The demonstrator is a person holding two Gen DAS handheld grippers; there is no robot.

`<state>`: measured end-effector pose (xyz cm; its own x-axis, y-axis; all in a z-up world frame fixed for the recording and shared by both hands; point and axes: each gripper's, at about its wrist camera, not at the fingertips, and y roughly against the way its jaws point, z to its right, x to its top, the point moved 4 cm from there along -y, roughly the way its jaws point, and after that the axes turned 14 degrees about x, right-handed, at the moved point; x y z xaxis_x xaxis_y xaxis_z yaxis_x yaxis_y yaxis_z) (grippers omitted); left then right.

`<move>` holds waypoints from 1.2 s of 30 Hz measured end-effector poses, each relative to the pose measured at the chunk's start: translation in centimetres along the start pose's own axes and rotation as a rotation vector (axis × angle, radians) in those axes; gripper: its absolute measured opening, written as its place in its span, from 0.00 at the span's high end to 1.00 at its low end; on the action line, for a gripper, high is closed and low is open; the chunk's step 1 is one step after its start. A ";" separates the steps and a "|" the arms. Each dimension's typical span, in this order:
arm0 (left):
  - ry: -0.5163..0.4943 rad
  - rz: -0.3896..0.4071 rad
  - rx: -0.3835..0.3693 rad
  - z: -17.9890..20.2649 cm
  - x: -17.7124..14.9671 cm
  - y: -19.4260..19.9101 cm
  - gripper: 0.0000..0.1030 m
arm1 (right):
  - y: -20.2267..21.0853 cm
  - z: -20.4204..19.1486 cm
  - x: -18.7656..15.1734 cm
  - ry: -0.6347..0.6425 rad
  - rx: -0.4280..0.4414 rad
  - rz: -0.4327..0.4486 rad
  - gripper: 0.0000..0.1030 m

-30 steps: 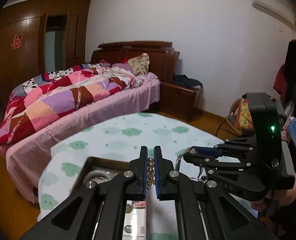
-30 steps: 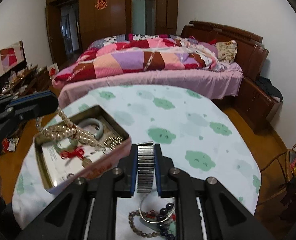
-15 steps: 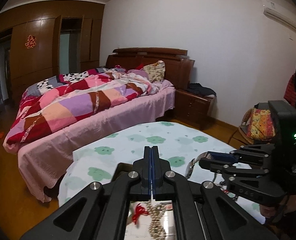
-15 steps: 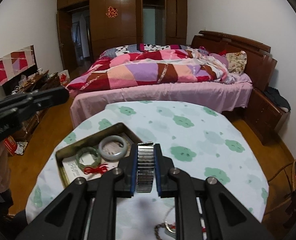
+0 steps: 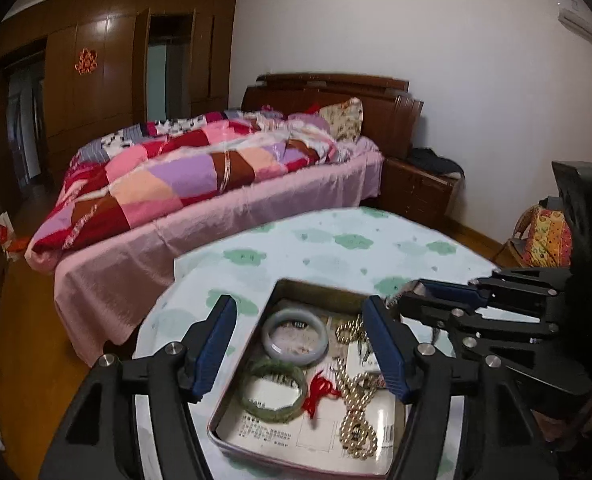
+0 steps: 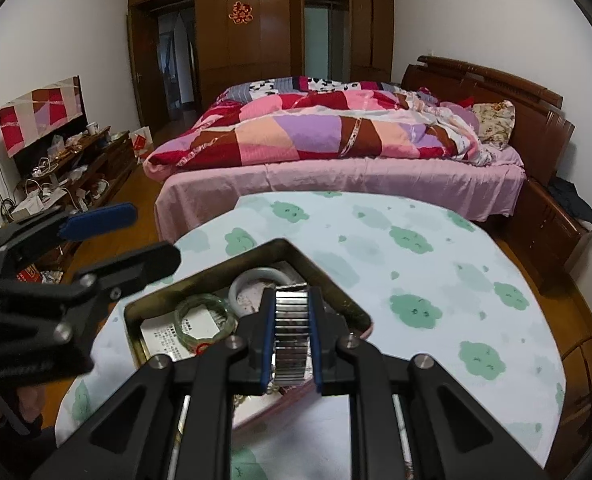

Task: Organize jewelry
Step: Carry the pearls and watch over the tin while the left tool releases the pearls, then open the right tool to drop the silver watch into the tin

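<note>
An open metal tin [image 5: 316, 287] sits on the round table and holds a pearl necklace [image 5: 354, 408], a white bangle [image 5: 296, 338], a green bangle [image 5: 273, 390] and a red knot [image 5: 320, 390]. My left gripper [image 5: 300, 344] hovers above the tin, its jaws opening wide with nothing between them. My right gripper [image 6: 291, 312] is shut on a silver link watch band [image 6: 291, 332], held over the tin's [image 6: 336, 292] near right corner. The left gripper [image 6: 135, 240] also shows at the left of the right wrist view, and the right gripper [image 5: 416, 296] at the right of the left wrist view.
The table wears a white cloth with green clouds [image 6: 416, 240]. Behind it stands a bed with a patchwork quilt [image 6: 336, 132], with a wooden nightstand [image 5: 416, 192] to its right. A low cabinet with clutter [image 6: 67, 168] lines the left wall.
The pearl necklace has left my left gripper's jaws and now lies in the tin; those jaws went shut, then spread wide. My right gripper carried the watch band over the tin.
</note>
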<state>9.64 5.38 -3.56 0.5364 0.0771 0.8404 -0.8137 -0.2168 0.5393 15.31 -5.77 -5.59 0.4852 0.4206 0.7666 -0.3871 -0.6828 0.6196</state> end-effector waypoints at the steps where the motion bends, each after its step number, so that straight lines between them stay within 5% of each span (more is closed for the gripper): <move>1: 0.000 -0.006 0.007 -0.1 -0.2 -0.2 0.36 | -0.5 0.0 -0.1 -0.003 0.001 -0.007 0.83; 27: -0.014 -0.098 0.080 -1.2 -3.2 -2.6 0.35 | -4.2 -0.6 -2.4 -0.040 0.003 -0.100 0.82; 31: -0.010 -0.104 0.092 -1.4 -3.5 -2.8 0.29 | -4.0 -0.7 -2.3 -0.040 -0.004 -0.084 0.59; 36: 0.011 -0.119 0.102 -1.8 -3.8 -3.0 0.27 | -3.6 -0.8 -2.3 -0.043 -0.011 -0.069 0.51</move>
<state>9.63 7.47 -8.31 0.6248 0.1192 0.7716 -0.7170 -0.3036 0.6275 14.99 -3.83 -9.50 0.5443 0.4403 0.7141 -0.3600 -0.6462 0.6729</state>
